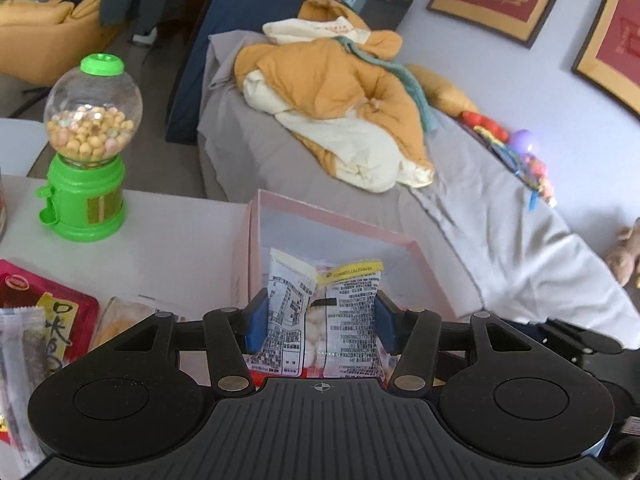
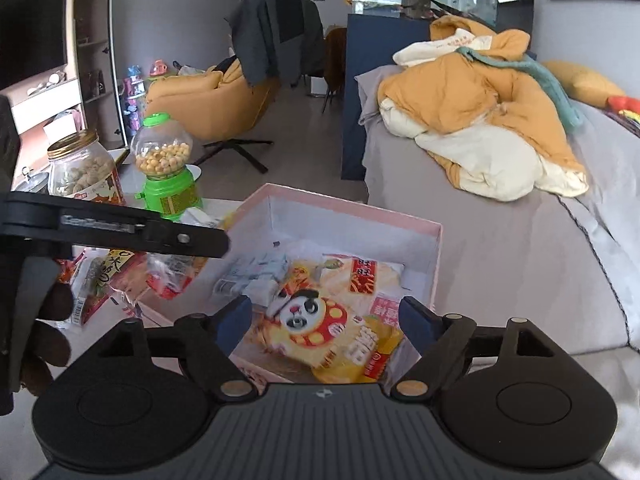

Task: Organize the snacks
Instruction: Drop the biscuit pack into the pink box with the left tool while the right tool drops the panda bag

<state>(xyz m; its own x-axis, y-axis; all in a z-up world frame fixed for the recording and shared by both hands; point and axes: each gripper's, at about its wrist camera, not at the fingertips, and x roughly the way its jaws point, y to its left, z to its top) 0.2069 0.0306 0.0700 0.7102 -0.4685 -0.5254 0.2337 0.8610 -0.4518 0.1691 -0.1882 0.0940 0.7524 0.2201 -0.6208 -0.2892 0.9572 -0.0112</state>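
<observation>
My left gripper (image 1: 320, 309) is shut on a white snack packet (image 1: 340, 336) with black print and a yellow strip, held upright over the pink box (image 1: 340, 222). In the right wrist view the same pink box (image 2: 352, 211) holds several snack packs. A yellow panda packet (image 2: 320, 336) lies on top of them, slightly blurred. My right gripper (image 2: 326, 312) hangs open just above that packet, and its blue pads do not touch it. The black arm of the left gripper (image 2: 120, 228) crosses the left of that view.
A green gumball dispenser (image 1: 86, 152) stands on the white table (image 1: 168, 232) left of the box, with a glass jar (image 2: 80, 172) beside it. Red and clear snack packs (image 1: 40, 308) lie at the table's near left. A bed with an orange duvet (image 1: 340, 112) runs behind the box.
</observation>
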